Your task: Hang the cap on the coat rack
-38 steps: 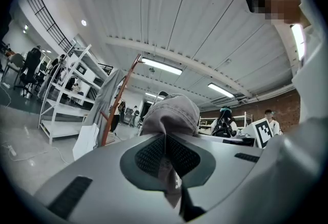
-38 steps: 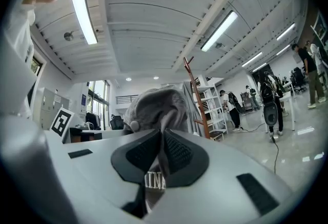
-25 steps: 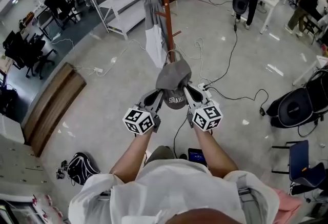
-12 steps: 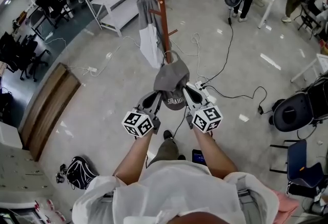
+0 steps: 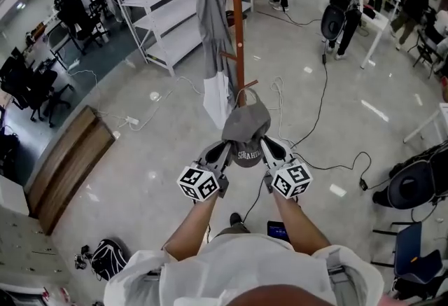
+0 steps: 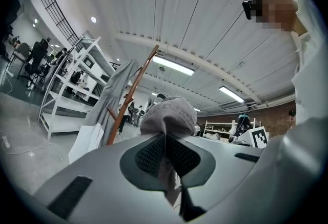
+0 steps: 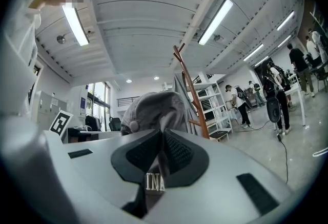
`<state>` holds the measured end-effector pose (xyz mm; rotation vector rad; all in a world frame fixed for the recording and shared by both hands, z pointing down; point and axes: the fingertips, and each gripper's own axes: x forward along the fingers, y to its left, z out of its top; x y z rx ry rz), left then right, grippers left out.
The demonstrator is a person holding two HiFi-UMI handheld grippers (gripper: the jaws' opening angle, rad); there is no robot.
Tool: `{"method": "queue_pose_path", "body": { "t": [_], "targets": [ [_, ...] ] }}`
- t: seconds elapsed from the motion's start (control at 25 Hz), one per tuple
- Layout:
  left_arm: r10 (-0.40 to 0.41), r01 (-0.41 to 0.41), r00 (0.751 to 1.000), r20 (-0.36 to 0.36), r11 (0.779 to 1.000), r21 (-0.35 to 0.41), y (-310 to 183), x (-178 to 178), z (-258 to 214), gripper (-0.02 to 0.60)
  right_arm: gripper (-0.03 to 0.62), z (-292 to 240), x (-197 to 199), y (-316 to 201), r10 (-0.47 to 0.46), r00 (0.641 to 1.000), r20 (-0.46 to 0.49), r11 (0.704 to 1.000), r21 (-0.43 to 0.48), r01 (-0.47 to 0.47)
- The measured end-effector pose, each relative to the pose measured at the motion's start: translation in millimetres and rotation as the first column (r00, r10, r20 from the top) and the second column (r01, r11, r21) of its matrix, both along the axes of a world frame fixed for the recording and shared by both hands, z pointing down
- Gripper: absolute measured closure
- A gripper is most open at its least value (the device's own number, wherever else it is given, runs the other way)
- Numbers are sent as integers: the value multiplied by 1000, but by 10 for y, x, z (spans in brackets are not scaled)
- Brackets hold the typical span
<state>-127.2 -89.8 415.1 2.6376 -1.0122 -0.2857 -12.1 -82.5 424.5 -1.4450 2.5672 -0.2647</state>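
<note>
**A:** Fingers [image 6: 146,156] of the left gripper [image 5: 225,149]: clenched or released?

**B:** Clenched on the cap [image 5: 245,124], with grey fabric pinched flat between the pads. The right gripper [image 5: 267,148] is clamped on it the same way, and a strip of white lettering shows between its pads.

**A:** Where is the cap, then?

**B:** It is up in the air at 12 o'clock from both grippers in the head view, lettered front towards the person. Its strap loop [image 5: 245,92] lies right at the coat rack [image 5: 238,31], just under a short peg [image 5: 250,82] that points to 3 o'clock. I cannot tell whether loop and peg touch.

**A:** What differs from half a second ago?

**B:** The grip is the same on both sides. The grippers and cap now sit lower and further right in the head view. The rack's pole looks more upright, with more of it showing above the cap. The black backpack [image 5: 106,257] on the floor has slid closer to the picture's edge at 7 o'clock.

**A:** Is anything already on the rack?

**B:** A grey garment [image 5: 212,17] hangs at 11 o'clock from the cap, with a white bag [image 5: 215,98] below it.
</note>
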Motion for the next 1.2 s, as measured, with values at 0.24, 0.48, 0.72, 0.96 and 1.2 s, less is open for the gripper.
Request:
{"method": "queue_pose_path", "body": {
  "t": [0.24,0.48,0.72,0.96,1.2],
  "targets": [
    [16,-15,1000,-27,999,33,-493,-22,-74,560,554,-79,-43,-440,7,999,-35,1000,26,-6],
    [13,-13,999,-38,1000,22,-744,-80,24,560,554,-57,-85,-677,8,998,-62,1000,19,-6],
    [1,0,999,-36,999,37,-1028,133,-27,560,554,-87,113,-1001,-18,998,-65,999,39,21],
    [-94,95,995,-20,995,43,-1275,258,-67,560,554,-153,224,-1293,-130,990,-46,989,58,133],
    [-167,167,986,1,983,76,-1571,501,-185,560,553,-246,460,-1630,-219,975,-42,971,91,222]
  ]
}}
